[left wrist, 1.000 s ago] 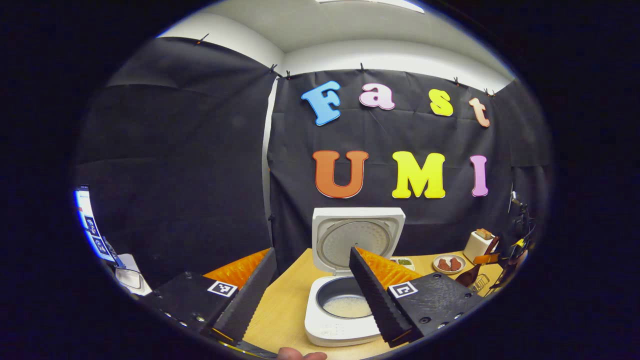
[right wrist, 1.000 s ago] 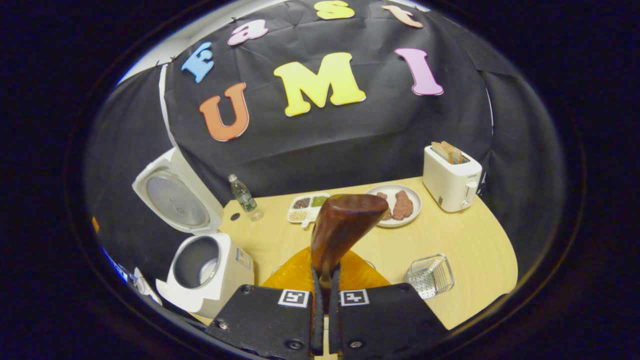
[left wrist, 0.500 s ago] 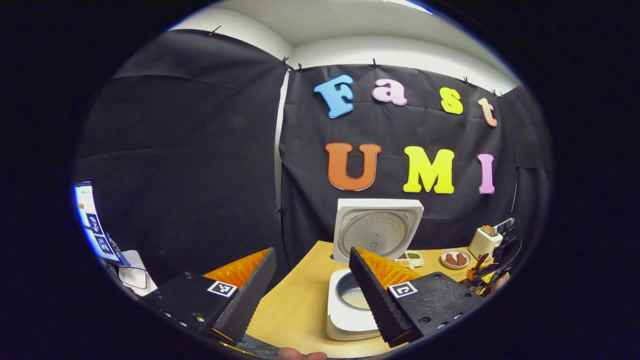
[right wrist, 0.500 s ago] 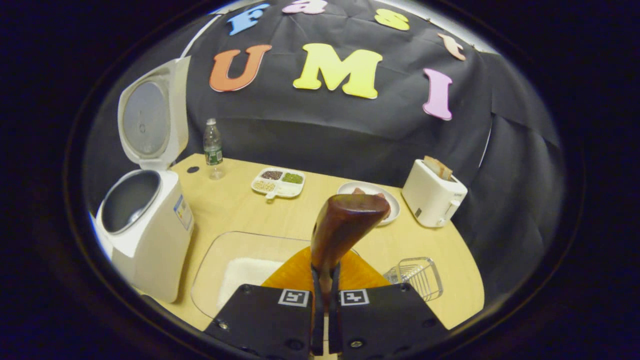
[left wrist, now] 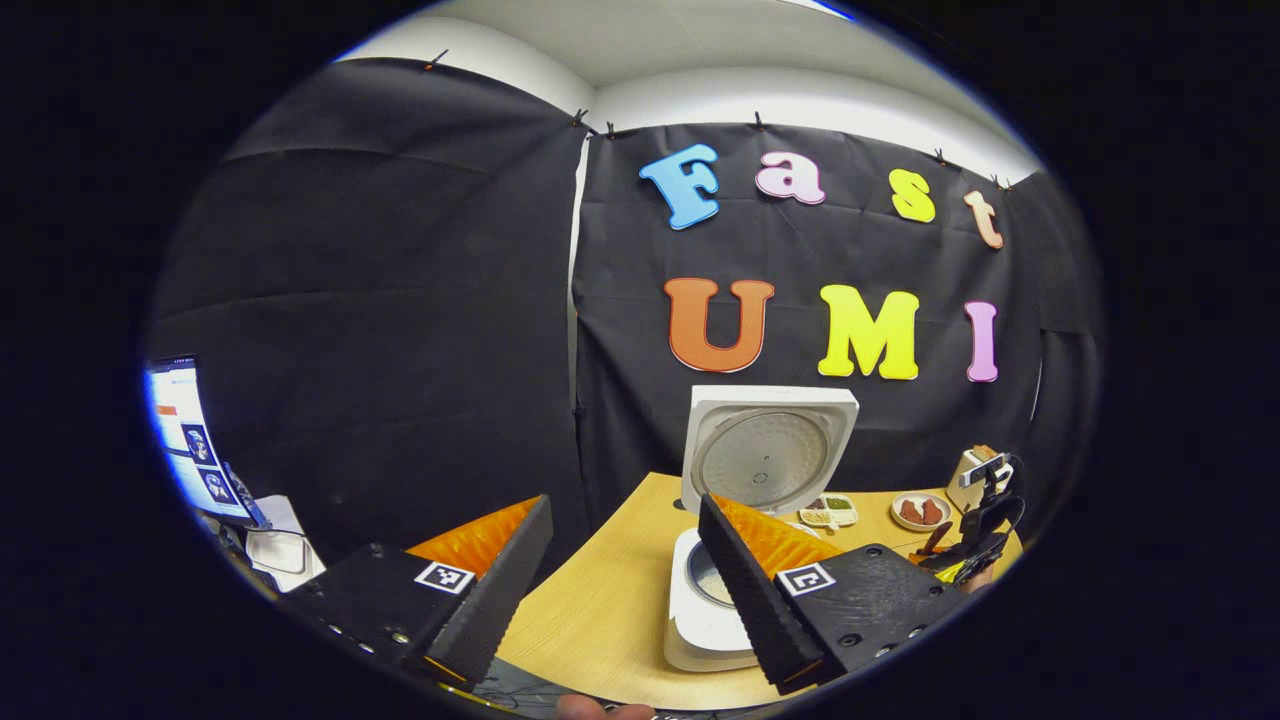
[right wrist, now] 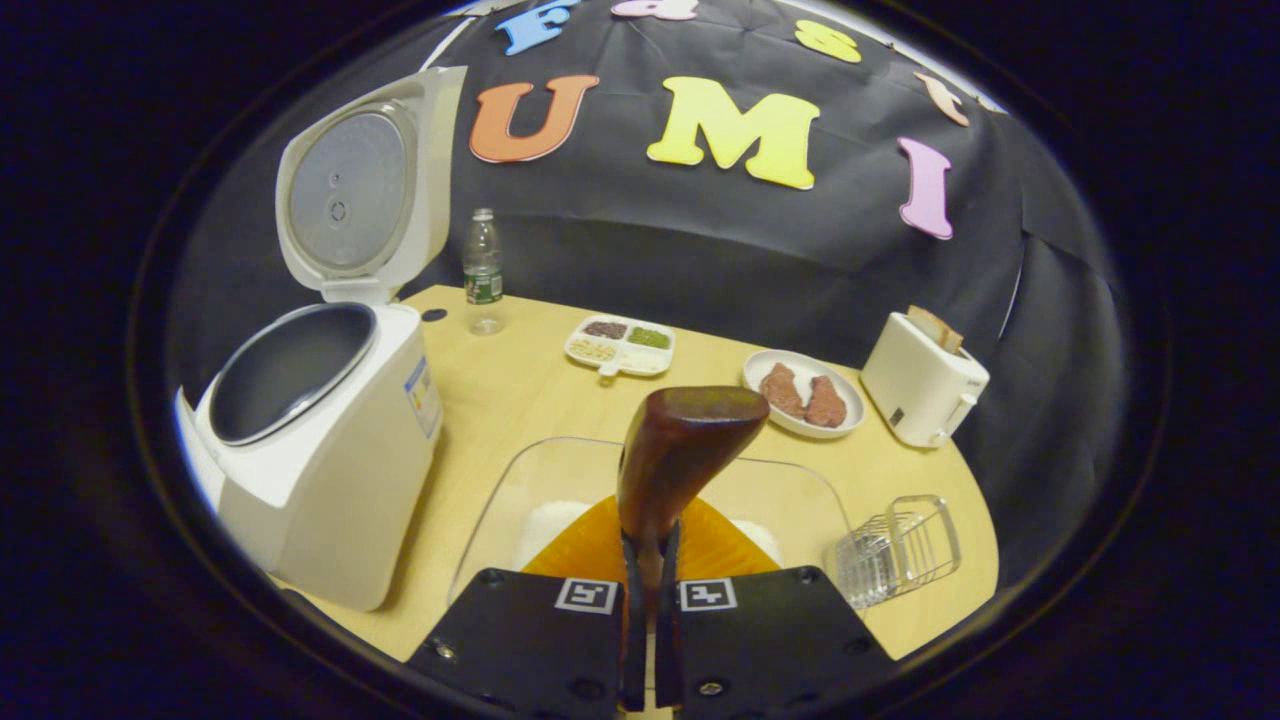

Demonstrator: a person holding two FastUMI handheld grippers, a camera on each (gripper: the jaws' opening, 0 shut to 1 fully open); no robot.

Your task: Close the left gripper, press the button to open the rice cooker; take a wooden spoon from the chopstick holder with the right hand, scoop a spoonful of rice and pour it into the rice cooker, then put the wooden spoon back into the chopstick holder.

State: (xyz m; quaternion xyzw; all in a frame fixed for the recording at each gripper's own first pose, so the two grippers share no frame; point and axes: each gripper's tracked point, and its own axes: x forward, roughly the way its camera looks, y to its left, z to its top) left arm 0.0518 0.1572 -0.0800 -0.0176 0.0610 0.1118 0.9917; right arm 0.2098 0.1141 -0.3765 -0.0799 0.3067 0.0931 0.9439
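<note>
Since a second ago we are carrying the wooden spoon away from the rice cooker, which is now sitting well left of our right gripper. Both its fingers are clamping the spoon's handle, the bowl rising ahead of them over the clear rice container. Our left gripper is hanging spread, grasping nothing, the open cooker partly behind its right finger.

Glossy dark wooden spoon; smooth white plastic rice cooker with a dull metal pot; matt pale wood bench; shiny wire chopstick holder.
</note>
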